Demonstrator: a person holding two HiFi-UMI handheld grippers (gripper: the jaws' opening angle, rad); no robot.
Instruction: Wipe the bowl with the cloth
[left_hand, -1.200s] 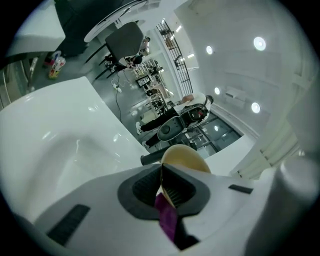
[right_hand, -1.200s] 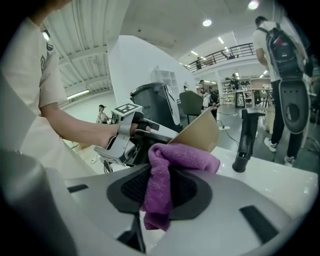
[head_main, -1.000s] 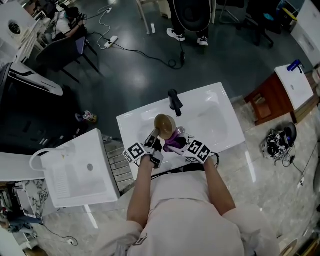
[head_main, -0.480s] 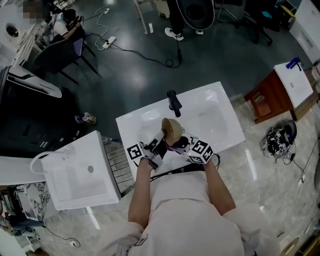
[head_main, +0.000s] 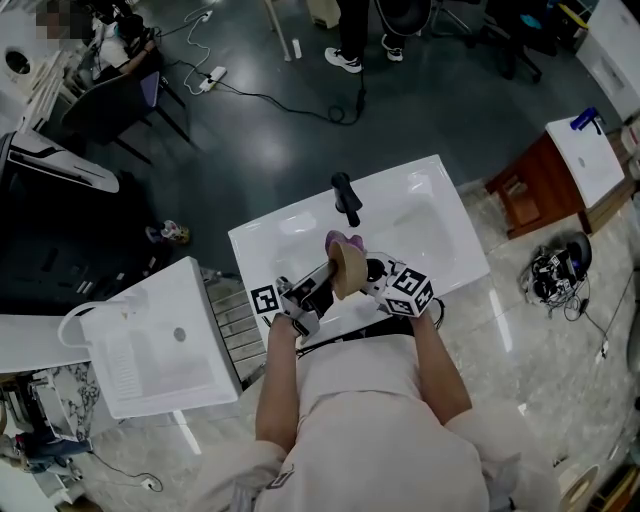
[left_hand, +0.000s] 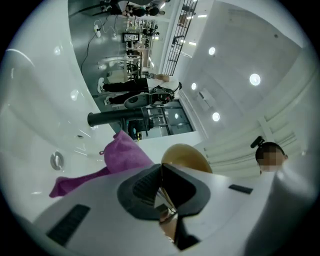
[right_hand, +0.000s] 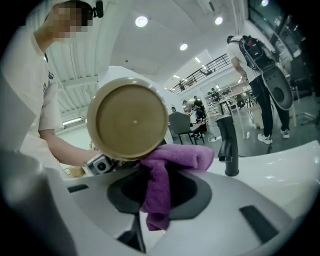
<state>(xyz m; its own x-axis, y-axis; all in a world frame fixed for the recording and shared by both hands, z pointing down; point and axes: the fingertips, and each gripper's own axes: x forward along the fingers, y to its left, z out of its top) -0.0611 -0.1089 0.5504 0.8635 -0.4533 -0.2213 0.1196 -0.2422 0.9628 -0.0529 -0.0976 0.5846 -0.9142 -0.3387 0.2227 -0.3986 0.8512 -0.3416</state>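
A tan bowl (head_main: 347, 268) is held up on its edge over the white sink (head_main: 440, 235). My left gripper (head_main: 308, 291) is shut on the bowl's rim; in the left gripper view the thin rim sits between the jaws of that gripper (left_hand: 161, 172), with the bowl (left_hand: 186, 156) rising beyond. My right gripper (head_main: 383, 276) is shut on the purple cloth (right_hand: 162, 177), which drapes against the bowl's far side (head_main: 336, 240). In the right gripper view the bowl's round base (right_hand: 129, 120) faces the camera, above the right gripper (right_hand: 159, 197). The cloth (left_hand: 117, 156) also shows in the left gripper view.
A black faucet (head_main: 346, 197) stands at the sink's back edge, just beyond the bowl. Another white basin (head_main: 160, 340) lies to the left, a brown cabinet (head_main: 535, 195) to the right, cables (head_main: 555, 275) on the floor. A person's legs (head_main: 350, 35) stand beyond.
The bowl has been tipped from facing up onto its edge and shifted right. The cloth moved from the bowl's near right side to its far side. Both grippers rose slightly.
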